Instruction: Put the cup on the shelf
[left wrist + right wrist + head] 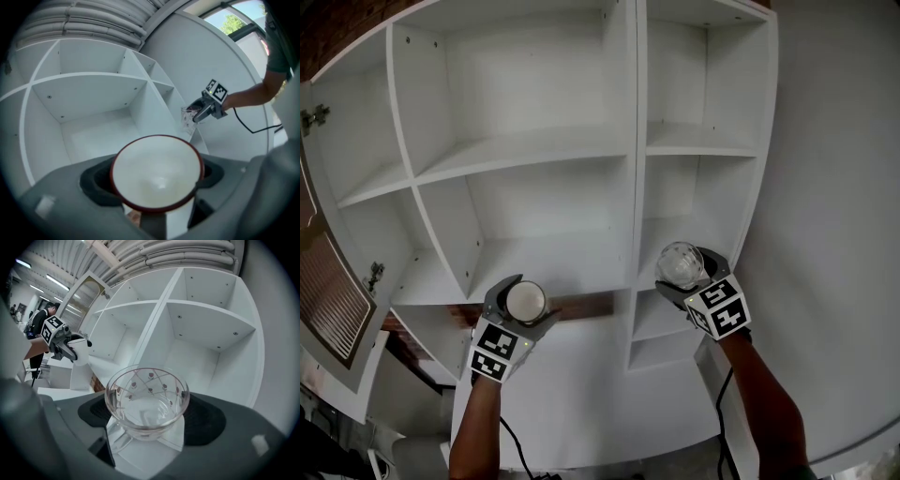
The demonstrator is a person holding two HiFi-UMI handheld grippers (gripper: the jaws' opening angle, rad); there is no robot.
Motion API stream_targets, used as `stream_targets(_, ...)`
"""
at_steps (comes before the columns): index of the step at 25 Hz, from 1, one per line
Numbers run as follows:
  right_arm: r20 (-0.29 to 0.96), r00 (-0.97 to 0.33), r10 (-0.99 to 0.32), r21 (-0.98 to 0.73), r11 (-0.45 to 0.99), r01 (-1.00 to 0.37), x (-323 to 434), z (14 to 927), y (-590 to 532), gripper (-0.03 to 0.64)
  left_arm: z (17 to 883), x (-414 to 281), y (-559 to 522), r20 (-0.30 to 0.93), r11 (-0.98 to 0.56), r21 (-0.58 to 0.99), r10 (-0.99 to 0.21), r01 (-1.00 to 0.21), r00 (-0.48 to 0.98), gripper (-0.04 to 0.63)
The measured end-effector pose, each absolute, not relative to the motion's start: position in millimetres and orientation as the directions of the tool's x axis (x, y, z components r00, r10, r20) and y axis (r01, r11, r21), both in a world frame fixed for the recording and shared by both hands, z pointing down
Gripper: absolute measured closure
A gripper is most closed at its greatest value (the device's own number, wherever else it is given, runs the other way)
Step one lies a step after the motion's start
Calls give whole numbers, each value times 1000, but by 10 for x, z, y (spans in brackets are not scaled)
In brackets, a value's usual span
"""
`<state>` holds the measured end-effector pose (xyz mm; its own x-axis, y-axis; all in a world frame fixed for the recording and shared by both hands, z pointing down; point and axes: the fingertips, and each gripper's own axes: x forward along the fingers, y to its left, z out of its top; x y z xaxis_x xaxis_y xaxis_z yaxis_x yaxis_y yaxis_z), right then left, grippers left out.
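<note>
Gripping, left: the left gripper (521,309) has its jaws spread wide and pressed on both sides of the white cup (157,173).
Gripping, right: the right gripper (689,277) has its jaws equally wide, clamped on the glass cup (147,401).
White cup: it has a dark red rim, and its mouth is turned toward the gripper's camera. The plain white inside shows down to the bottom.
Glass cup: it is clear, with small dark-red flowers and crossing lines on its wall. The base is seen through the glass.
Cups' place: both are off the shelves, held in the air just before the shelf unit (534,141). The white cup is in front of the wide lower-middle compartment and the glass cup in front of the narrow right column.
Between the two: the unit's upright divider (639,141) separates those compartments.
Cable: a dark cable (724,412) runs down from the right gripper beside the forearm.
Shelf unit: it is white and open-fronted, with boards at several heights.
Left of unit: a brown slatted door (333,291).
Right of unit: a grey wall (834,187).
Far: pipes (84,21) run overhead, and a window (234,18) shows green outside.
</note>
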<state>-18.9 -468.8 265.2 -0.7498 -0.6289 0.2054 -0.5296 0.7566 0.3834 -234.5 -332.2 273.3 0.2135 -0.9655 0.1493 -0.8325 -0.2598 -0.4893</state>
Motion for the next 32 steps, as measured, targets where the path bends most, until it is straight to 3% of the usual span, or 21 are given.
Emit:
stream_targets(11,240,-745,-622,323,775,-543,-374,2593,-5106,163,2652,-2569,-3822,202,-270,-443,-959,-855,199,176)
stream_targets(24,297,-756,-583,232,812,-535,-452,2677,-5449,160,2708,-2650,-4257,268,-378,-182,-907,-908,324,176)
stream_targets(32,288,-778,-559,181,829,-529,-527,2674,-5597,158,2686,-2687,-4540,209,-360,-113,-920,-926,332,178)
